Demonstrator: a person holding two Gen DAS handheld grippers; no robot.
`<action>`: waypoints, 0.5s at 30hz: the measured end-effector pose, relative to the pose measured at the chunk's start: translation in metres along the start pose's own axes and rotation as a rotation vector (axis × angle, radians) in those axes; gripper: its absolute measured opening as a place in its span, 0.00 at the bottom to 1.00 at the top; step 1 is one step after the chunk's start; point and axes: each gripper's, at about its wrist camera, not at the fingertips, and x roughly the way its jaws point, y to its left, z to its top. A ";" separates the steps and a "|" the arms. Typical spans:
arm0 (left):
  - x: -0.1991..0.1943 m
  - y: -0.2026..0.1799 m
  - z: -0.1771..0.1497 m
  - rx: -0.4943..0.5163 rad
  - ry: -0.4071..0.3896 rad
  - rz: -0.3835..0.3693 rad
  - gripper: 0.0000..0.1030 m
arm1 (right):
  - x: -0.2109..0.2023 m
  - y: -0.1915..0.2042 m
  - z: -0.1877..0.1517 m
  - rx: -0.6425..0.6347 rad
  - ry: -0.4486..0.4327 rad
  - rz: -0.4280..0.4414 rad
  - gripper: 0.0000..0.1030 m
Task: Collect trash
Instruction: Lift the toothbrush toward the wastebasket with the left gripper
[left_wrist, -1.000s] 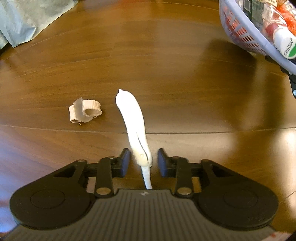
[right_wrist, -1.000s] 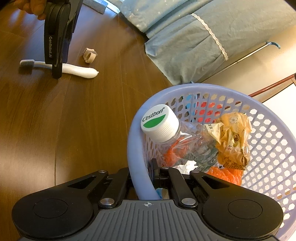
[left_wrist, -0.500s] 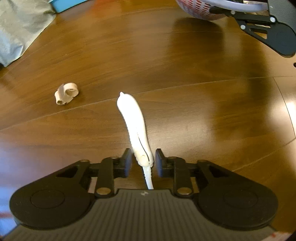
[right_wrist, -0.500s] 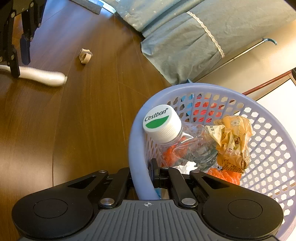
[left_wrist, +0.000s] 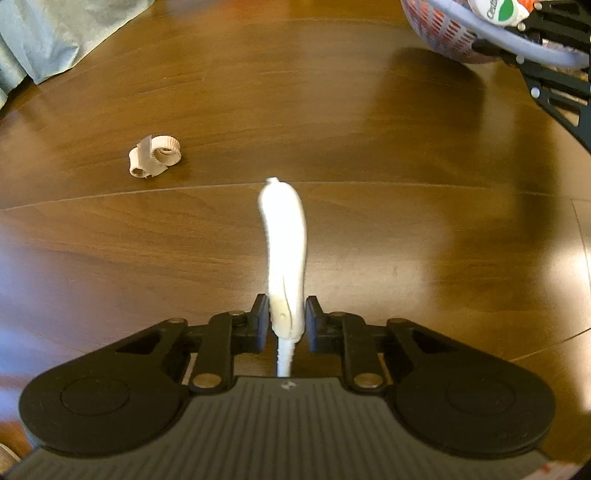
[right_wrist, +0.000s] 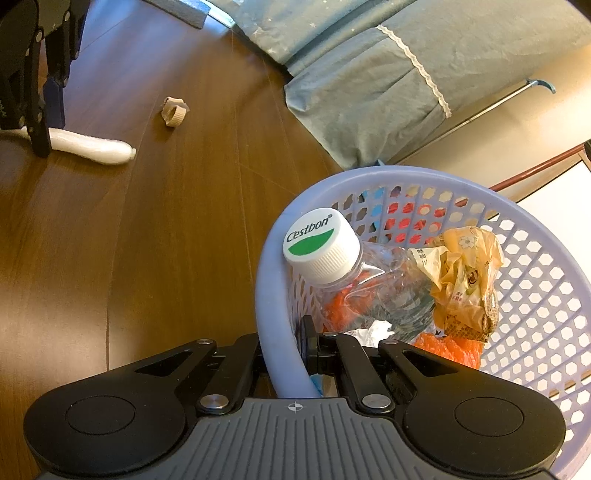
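Fingers of the left gripper (left_wrist: 283, 320), just closing, clamp the white toothbrush (left_wrist: 285, 243), right gripper (right_wrist: 280, 354) clamps the basket (right_wrist: 275, 314) rim; paper curl (left_wrist: 154, 157) remains on the floor (left_wrist: 369, 147).

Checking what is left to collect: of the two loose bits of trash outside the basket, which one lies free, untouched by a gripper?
The small beige curled scrap, alone on the wood. The white toothbrush sits between the left gripper fingers.
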 end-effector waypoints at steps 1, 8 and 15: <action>0.001 -0.001 0.001 0.015 0.007 0.013 0.16 | 0.000 0.000 0.000 0.001 0.000 0.000 0.00; -0.022 0.001 0.008 0.079 -0.015 0.094 0.16 | 0.000 -0.001 0.000 0.003 -0.001 0.001 0.00; -0.075 0.002 0.033 0.101 -0.087 0.130 0.16 | 0.000 -0.001 0.002 0.009 0.000 0.000 0.00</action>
